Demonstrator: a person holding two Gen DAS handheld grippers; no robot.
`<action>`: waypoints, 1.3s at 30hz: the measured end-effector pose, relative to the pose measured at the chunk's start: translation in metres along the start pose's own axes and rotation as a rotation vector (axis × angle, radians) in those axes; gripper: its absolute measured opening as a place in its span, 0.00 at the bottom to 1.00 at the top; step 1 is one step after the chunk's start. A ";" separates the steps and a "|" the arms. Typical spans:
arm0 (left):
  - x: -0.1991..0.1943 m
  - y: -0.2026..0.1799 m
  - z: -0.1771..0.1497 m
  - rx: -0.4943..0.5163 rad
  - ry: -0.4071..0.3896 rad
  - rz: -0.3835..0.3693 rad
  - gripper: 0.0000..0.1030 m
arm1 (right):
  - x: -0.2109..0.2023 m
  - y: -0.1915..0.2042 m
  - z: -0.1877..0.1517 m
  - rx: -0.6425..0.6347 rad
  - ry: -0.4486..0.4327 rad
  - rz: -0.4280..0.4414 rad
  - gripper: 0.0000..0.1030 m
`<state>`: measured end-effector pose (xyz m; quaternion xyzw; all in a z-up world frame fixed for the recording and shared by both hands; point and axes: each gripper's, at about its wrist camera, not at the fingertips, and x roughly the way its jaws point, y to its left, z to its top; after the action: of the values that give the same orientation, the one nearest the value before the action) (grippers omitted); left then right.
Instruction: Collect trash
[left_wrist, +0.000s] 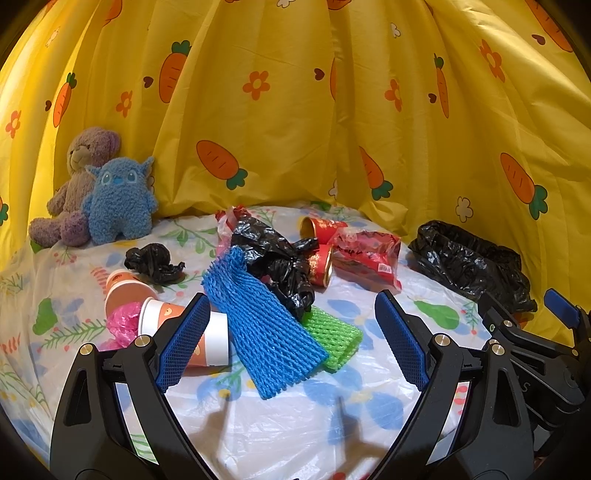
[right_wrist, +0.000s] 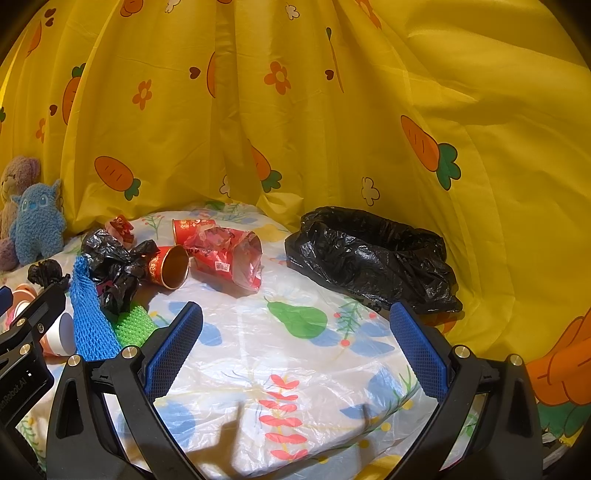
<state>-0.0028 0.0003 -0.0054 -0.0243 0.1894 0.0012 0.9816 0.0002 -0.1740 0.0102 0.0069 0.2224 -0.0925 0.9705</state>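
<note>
Trash lies scattered on a floral plastic sheet (left_wrist: 280, 424). A blue foam net (left_wrist: 264, 328) lies over a green foam net (left_wrist: 334, 338), with crumpled black plastic (left_wrist: 280, 258) behind them. Two red cups (left_wrist: 320, 266) and a red wrapper (left_wrist: 369, 251) sit further back. Orange-and-white paper cups (left_wrist: 210, 338) and pink plastic (left_wrist: 123, 321) lie at the left. My left gripper (left_wrist: 291, 332) hovers open just in front of the nets, empty. My right gripper (right_wrist: 295, 345) is open over bare sheet, empty. An open black trash bag (right_wrist: 373, 254) sits at the right.
A yellow carrot-print curtain (left_wrist: 295, 110) encloses the back and sides. Two plush toys, one brown (left_wrist: 79, 184) and one blue (left_wrist: 120, 201), sit at the back left. A small black plastic wad (left_wrist: 153, 262) lies near them. The right gripper's body (left_wrist: 546, 350) shows at the left view's right edge.
</note>
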 end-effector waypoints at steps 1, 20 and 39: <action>0.000 0.000 0.000 0.000 0.000 0.002 0.87 | 0.000 0.000 0.000 -0.001 0.000 0.000 0.95; 0.002 0.006 -0.003 -0.007 0.004 0.003 0.87 | 0.002 0.000 0.001 0.000 0.000 0.002 0.95; 0.003 0.009 -0.004 -0.007 0.006 0.000 0.87 | 0.005 -0.001 0.000 0.000 0.002 0.001 0.95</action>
<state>-0.0017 0.0086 -0.0108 -0.0276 0.1924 0.0017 0.9809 0.0045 -0.1757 0.0084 0.0073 0.2235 -0.0919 0.9703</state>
